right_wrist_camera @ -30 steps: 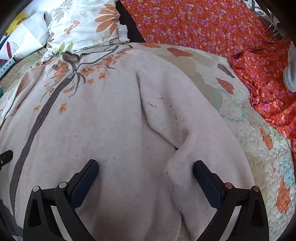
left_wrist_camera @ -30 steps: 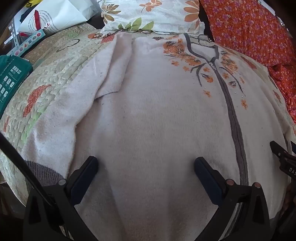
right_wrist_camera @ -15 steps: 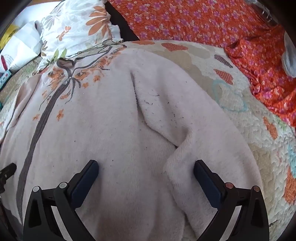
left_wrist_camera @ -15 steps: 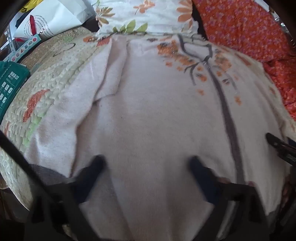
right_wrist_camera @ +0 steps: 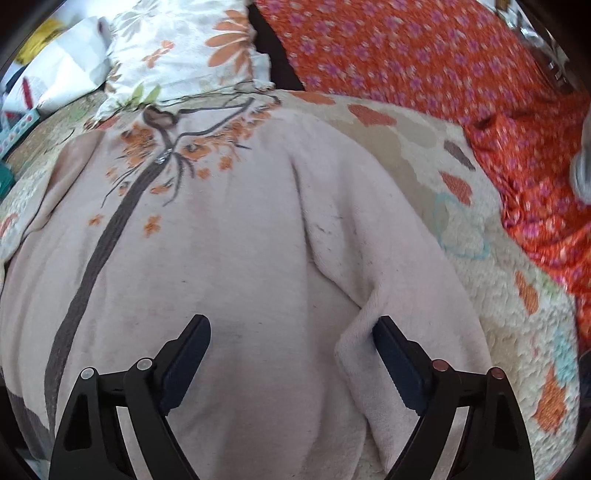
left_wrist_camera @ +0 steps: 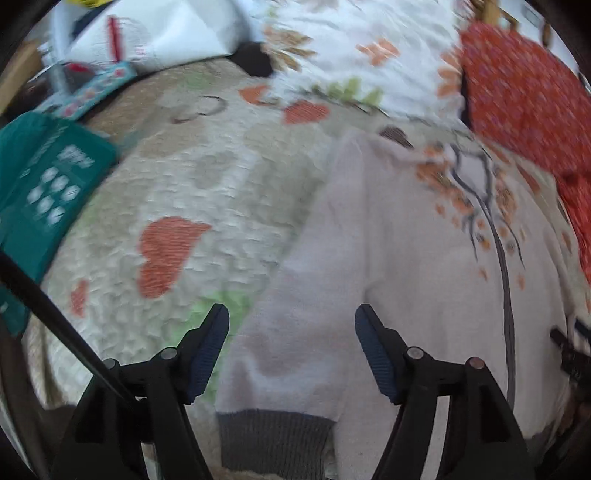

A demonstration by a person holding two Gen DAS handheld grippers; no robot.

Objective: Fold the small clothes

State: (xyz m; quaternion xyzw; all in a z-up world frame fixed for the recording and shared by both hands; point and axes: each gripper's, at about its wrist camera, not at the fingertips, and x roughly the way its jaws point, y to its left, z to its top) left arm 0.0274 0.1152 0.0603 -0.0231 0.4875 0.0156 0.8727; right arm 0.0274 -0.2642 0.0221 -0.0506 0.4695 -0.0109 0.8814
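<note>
Motion blur smears the upper half of the left wrist view, so the print on the green box (left_wrist_camera: 48,195) at 9 o'clock and the bag (left_wrist_camera: 155,33) at 11 o'clock cannot be read. The sweater (left_wrist_camera: 406,266), pale pink with a dark zip line and orange flower embroidery, lies flat on the quilted bed cover (left_wrist_camera: 177,184), and its hem runs off the bottom edge of both views. The people holding the tools are out of sight.

The left hand-held gripper (left_wrist_camera: 291,347) hovers low over the sweater's left sleeve (left_wrist_camera: 295,332), its jaws spread wide and released, the grey ribbed cuff (left_wrist_camera: 273,439) lying between them at 6 o'clock; whether the pads touch the fabric cannot be told. A dark piece of the other tool pokes in at 3 o'clock.

In the right wrist view, the right hand-held gripper (right_wrist_camera: 291,354) is likewise released, jaws apart over the body of the sweater (right_wrist_camera: 221,258). Its right finger (right_wrist_camera: 399,365) sits just beside the folded edge of the right sleeve (right_wrist_camera: 369,258), which lies bent across the garment toward 5 o'clock. A flowered pillow (right_wrist_camera: 184,48) rests at 11 o'clock and an orange floral cloth (right_wrist_camera: 424,62) fills the view from 12 to 3 o'clock, partly cut off by the lens rim.
</note>
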